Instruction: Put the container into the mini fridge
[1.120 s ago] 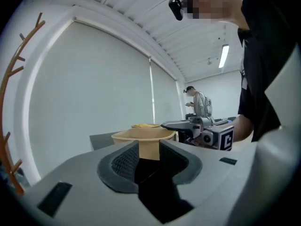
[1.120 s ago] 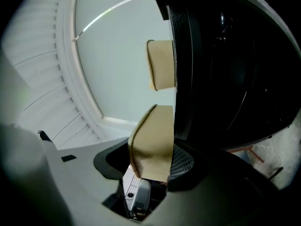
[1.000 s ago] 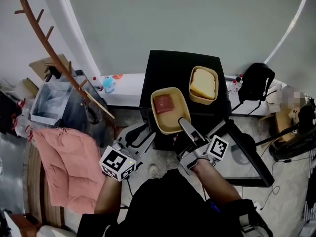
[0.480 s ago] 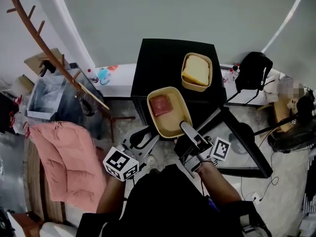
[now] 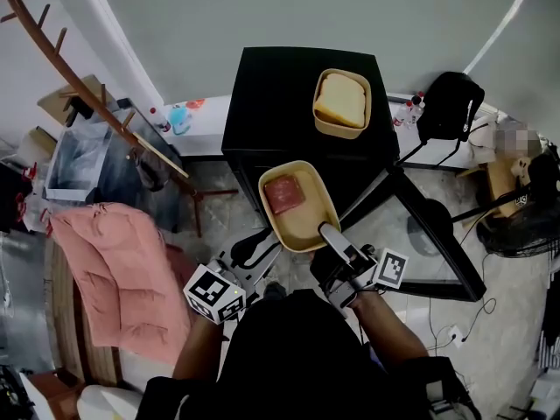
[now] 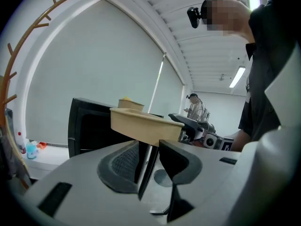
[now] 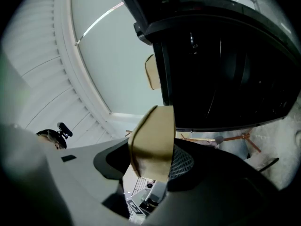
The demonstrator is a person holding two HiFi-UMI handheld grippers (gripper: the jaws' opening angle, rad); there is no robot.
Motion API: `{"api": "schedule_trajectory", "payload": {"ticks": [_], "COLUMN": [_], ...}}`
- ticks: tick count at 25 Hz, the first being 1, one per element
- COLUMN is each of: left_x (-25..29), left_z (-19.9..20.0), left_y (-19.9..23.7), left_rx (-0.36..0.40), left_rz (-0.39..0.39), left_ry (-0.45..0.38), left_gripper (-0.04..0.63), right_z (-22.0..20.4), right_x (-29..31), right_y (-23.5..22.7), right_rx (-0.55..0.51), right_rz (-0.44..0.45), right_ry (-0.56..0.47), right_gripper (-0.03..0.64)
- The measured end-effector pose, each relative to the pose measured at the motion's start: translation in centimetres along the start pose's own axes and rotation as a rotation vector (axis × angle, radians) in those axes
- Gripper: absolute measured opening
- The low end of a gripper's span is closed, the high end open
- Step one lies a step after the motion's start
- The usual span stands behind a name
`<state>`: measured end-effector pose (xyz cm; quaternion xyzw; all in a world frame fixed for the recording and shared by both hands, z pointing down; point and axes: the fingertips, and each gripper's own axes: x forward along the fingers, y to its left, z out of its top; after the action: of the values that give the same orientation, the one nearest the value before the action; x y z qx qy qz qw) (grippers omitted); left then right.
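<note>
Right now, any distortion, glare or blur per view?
Head view: even light, fisheye-curved walls, mini fridge sharp. Left gripper view: dark fisheye corners, bright ceiling lamp, container crisp. Right gripper view: fridge front nearly black, little detail; gripped container rim slightly soft.

Pink jacket [image 5: 114, 269], black backpack [image 5: 449, 108]

The mini fridge [image 5: 280, 94] stands at upper centre; a second container [image 5: 342, 103] sits on its top, toward the right; the container [image 5: 297, 205] is mid-frame before the fridge; the right hand-held gripper [image 5: 328, 233] grips its lower-right edge; the left hand-held gripper [image 5: 262, 250] is just lower left.
</note>
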<state>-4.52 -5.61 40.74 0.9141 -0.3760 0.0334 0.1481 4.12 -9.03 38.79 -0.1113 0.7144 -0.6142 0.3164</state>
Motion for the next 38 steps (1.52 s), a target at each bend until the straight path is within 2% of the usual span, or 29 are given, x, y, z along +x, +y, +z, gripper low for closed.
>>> {"api": "schedule_trajectory", "payload": {"ticks": [6,18,30,38], "left_x": [-0.4,-2.2,-1.3,0.2], "left_z": [-1.7,-1.2,-0.2,0.9], "left_y": [-0.6,1.6,6.1,8.4], "left_rx": [0.0,-0.011,0.008,0.042], "left_rz": [0.01,0.043,0.017,0.001], "left_ry": [0.04,0.031,0.055,0.036], "left_gripper": [0.147,0.147,0.147,0.147], "right_z": [0.1,6.3,9.1,10.7], "right_x": [-1.8,-2.1,1.1,2.3], "right_y": [-2.8,-8.3,-12.7,-13.6], "right_rx": [0.024,-0.063,-0.076,-0.079], "right_rz": [-0.04,-0.128,-0.198,-0.21], "right_ry": [-0.063,-0.235,-0.294,-0.326], "right_gripper": [0.222,0.222,0.222,0.222]}}
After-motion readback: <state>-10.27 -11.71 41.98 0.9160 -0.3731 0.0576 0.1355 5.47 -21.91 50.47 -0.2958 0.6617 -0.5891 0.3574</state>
